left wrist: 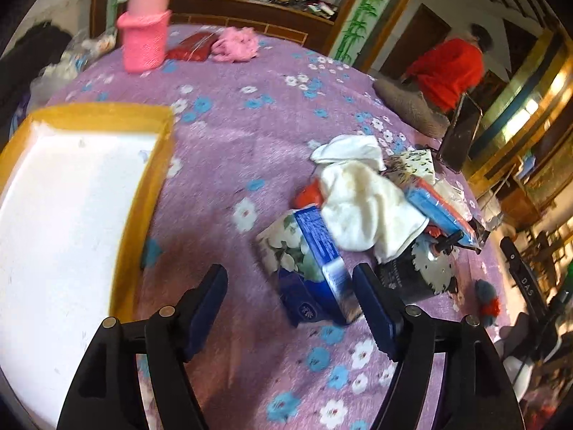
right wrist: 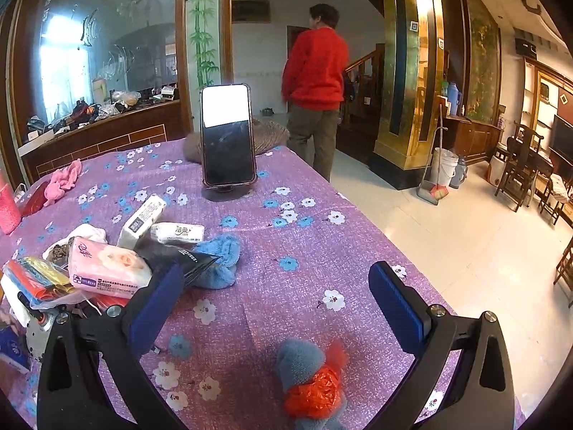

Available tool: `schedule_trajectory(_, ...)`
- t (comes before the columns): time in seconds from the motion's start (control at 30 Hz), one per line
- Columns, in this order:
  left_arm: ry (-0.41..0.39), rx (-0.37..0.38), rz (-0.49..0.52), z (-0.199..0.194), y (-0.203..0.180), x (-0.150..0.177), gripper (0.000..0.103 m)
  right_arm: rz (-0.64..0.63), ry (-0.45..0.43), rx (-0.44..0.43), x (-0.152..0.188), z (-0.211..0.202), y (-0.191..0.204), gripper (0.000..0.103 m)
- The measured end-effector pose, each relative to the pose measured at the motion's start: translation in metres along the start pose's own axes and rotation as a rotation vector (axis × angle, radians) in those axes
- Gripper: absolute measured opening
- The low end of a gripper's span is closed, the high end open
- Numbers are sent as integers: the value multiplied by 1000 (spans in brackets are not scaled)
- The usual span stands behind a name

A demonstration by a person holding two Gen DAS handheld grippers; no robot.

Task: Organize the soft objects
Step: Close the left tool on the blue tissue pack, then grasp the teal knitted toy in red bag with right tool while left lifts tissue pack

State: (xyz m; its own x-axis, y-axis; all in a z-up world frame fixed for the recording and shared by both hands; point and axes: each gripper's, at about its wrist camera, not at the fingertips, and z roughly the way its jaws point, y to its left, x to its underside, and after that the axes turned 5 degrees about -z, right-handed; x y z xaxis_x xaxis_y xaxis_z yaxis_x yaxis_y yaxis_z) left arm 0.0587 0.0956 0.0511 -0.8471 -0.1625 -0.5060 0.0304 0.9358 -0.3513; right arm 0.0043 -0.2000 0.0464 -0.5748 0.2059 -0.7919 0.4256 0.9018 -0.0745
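The soft thing nearest my reach is the floral-and-blue soft tissue pack [left wrist: 311, 268], lying on the purple flowered tablecloth [left wrist: 232, 143] at the near end of the heap, tilted, with its lower blue end just beside the right-hand pad of my left gripper [left wrist: 292, 308]. That gripper hangs released, jaws apart and nothing between them, the pack lying off to one side of the gap, not inside it. I judge I am at the picking stage: the white tray with the yellow rim [left wrist: 154, 165] sits bare on the left side of the table, so nothing I can see has gone in yet. Next I need to slide the left gripper sideways until the pack sits between the pads, then close gently, since it will squash. A crumpled white cloth [left wrist: 361, 204] drapes over the pack's far end and may drag along. My right gripper [right wrist: 279, 308] is also open and empty, over the small grey-blue plush with an orange plastic wrap [right wrist: 311, 380] near the table's near edge. Further off lie a pink tissue pack [right wrist: 107, 265] and a blue fluffy cloth [right wrist: 222, 261].
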Motion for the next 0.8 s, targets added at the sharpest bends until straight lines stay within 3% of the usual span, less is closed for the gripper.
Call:
schedule_trajectory(0.2,55,-29,44,39,-22,-1,73,-1,0,4,0,0,0,103)
schedule_trajectory(0.37,55,-8,36,46,-22,3,54,0,-1,3,0,1,-1,103)
schedule_trajectory(0.57,-17,71,-36,3,-4,9,52,16,-17,-12,0,-2,-3,103)
schedule_trajectory(0.67,-68,130,-38,-28,-1,17,52,126,-73,-57,-2,-17,-24,103)
schedule_trajectory(0.8,-110,147,2,-55,6,25,53,208,-18,-150,-12,-22,-46,103)
